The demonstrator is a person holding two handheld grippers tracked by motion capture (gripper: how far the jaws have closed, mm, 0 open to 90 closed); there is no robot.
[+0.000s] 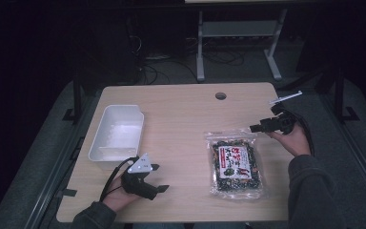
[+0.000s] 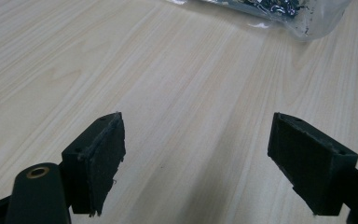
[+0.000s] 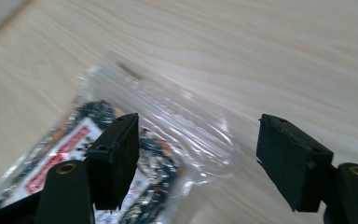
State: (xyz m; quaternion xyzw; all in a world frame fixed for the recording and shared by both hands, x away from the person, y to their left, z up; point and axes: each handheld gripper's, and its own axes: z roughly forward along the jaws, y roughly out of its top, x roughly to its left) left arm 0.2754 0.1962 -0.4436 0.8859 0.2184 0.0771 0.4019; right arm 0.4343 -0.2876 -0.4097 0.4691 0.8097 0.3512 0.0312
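On the wooden table (image 1: 181,119), my left gripper (image 1: 156,177) sits low at the near left corner, jaws spread wide with nothing between them, just bare wood grain under them in the left gripper view. Its grey three-cornered plate (image 1: 140,165) faces up, and my left hand (image 1: 119,195) wraps the body from behind. Just beyond it rests a white plastic bin (image 1: 116,132), close to the left edge.

Over on the right, my right gripper (image 1: 253,128) hovers at the far right corner of the clear snack bag (image 1: 233,163), jaws wide apart here too, gripping nothing. From the right gripper view, the bag's (image 3: 135,140) crinkled transparent top seal lies beneath and between the two black pads (image 3: 121,154), one pad over the dark printed part, the other over bare table. Whether either pad touches the plastic, I cannot tell. The bag lies flat, right of centre, its red-and-white label facing up.
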